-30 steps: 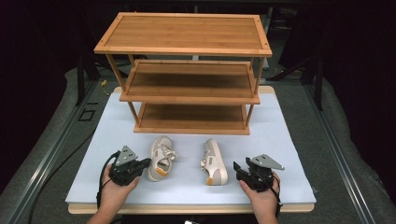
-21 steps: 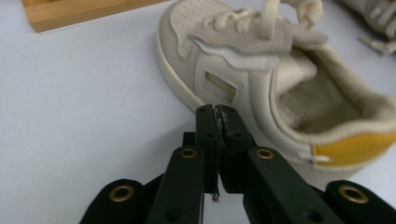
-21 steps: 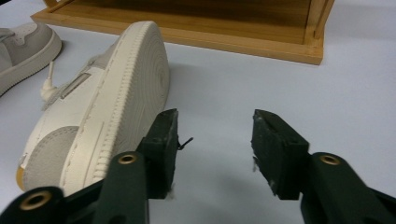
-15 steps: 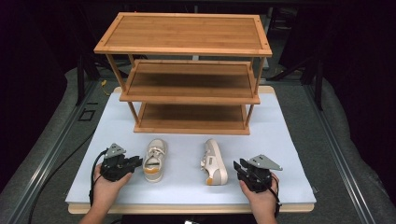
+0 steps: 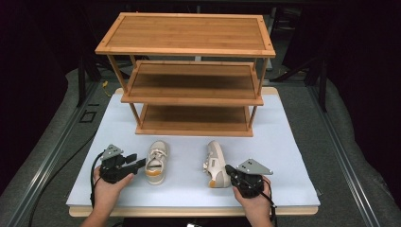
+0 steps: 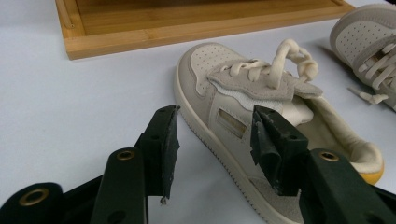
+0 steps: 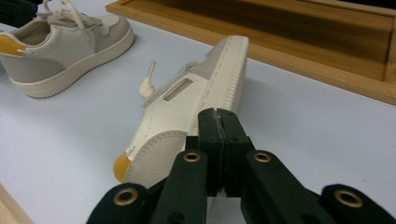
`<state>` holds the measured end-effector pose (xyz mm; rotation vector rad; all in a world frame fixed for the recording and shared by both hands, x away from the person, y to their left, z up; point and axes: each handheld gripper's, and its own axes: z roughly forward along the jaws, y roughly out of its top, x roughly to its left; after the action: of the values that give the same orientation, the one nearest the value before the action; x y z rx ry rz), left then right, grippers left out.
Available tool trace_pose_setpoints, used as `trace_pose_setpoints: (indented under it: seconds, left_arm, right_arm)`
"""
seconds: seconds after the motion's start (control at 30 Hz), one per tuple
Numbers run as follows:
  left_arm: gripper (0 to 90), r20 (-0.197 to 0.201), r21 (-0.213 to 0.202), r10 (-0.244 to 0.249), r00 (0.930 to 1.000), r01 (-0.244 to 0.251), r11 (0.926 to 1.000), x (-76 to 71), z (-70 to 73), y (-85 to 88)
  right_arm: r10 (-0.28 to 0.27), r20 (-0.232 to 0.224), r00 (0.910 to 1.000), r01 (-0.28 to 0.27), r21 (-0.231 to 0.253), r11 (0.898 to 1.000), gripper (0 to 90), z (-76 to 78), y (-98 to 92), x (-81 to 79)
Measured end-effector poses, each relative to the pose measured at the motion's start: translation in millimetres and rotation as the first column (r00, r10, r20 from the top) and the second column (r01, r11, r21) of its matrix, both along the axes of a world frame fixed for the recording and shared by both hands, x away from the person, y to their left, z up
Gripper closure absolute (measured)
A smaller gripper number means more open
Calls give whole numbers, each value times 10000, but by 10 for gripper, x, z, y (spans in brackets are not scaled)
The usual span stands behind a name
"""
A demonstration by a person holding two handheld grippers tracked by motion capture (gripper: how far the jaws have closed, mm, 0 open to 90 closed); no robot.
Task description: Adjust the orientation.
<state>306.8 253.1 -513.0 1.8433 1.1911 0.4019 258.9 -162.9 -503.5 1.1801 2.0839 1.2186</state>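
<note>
From the high view, two small beige shoes lay on the pale blue bench [image 5: 283, 156], in front of the wooden shoe rack [image 5: 189, 75]. All three shelves had nothing on them, so I think the job of putting the shoes away had hardly begun. The upright shoe [image 5: 156, 162] stood at about 7 o'clock from the rack. The tipped shoe [image 5: 216, 164] lay on its side at about 5 o'clock. The left gripper [image 5: 138, 164] sat at 9 o'clock of the upright shoe, and the right gripper [image 5: 229, 169] sat by the tipped shoe's heel.

In the left gripper view, the jaws had just been opening and stood apart, the upright shoe [image 6: 261, 116] behind them and not squeezed.

In the right gripper view, the jaws had just been closing and were pressed together, in front of the tipped shoe [image 7: 187, 107]; I could not tell if they pinched any of it.

No brand or writing could be read.
</note>
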Motion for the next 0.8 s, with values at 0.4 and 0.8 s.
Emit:
trace_pose_setpoints:
  seconds: [0.4,0.8]
  left_arm:
    - [487,-5,-40,29,10000,-29,10000,-5,5,-3]
    - [484,136,-159,-12,9999,14,9999,-14,27,-8]
  right_arm:
    - [-303,-204,9993,303,-7,9995,863,-8,-48,14]
    - [-1380,-676,9881,1389,86,9903,889,-75,-258,109]
